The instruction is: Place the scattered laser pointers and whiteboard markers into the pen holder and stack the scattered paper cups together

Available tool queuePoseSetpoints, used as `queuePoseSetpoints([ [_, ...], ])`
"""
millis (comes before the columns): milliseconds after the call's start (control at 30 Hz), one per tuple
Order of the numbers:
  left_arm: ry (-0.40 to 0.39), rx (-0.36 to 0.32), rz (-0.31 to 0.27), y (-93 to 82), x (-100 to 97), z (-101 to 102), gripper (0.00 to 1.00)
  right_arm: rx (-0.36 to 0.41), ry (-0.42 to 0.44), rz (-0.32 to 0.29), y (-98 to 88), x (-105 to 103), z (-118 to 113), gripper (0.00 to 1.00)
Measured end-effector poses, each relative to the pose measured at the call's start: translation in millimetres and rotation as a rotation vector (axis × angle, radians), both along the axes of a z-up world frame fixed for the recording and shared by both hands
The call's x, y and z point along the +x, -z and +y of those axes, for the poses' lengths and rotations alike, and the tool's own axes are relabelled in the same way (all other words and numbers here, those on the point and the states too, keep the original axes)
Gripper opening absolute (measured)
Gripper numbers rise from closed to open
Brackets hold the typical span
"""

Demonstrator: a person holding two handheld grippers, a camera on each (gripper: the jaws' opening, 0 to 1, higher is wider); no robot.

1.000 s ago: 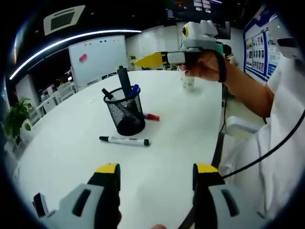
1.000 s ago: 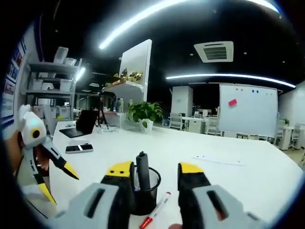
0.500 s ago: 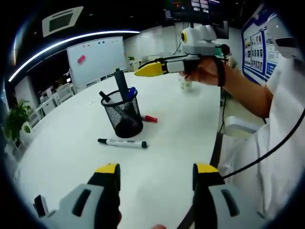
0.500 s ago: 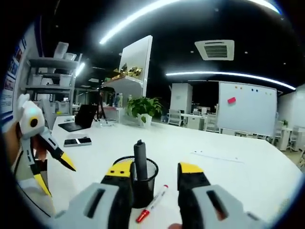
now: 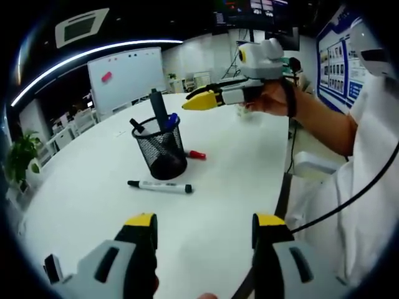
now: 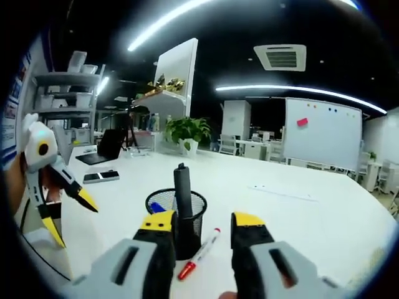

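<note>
In the left gripper view, my left tongs (image 5: 202, 227) hang released over the white counter (image 5: 237, 168), nothing between the yellow tips. Ahead of them and a little left lies one black-capped whiteboard marker (image 5: 159, 185) flat on the counter, well apart from the tips. Just beyond it stands the one black mesh pen holder (image 5: 161, 148), upright, with what look like three pens inside: a tall black one, a shorter black one and a blue one. Just right of the holder's base lies one red-capped marker (image 5: 196, 154). Above and further right, my right tongs (image 5: 202, 99) hover, jaws nearly closed and holding nothing.

In the right gripper view, the left tongs (image 6: 65, 215) show spread at the left edge. My right tongs (image 6: 202, 223) frame the pen holder (image 6: 174, 212) just beyond the left tip; the red-capped marker (image 6: 198, 254) lies between the tips.
</note>
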State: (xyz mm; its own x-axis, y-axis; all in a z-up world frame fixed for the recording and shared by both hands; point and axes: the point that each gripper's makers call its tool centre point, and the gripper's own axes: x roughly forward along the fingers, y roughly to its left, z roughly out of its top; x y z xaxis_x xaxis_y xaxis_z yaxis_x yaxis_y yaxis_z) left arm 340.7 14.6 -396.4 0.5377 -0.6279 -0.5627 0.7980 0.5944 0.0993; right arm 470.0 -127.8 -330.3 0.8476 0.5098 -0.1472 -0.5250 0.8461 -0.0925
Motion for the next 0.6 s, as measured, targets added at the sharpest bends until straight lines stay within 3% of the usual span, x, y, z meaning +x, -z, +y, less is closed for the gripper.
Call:
queuePoseSetpoints([
  [233, 0.001, 0.004, -0.003, -1.3, 0.1, 0.7, 0.62, -0.023, -0.003, 0.050, 19.0, -0.6, -2.8, 0.34],
  [600, 0.001, 0.005, -0.003, -1.8, -0.6, 1.1, 0.62, -0.060, 0.002, 0.078, 31.5, 0.9, -5.2, 0.33],
])
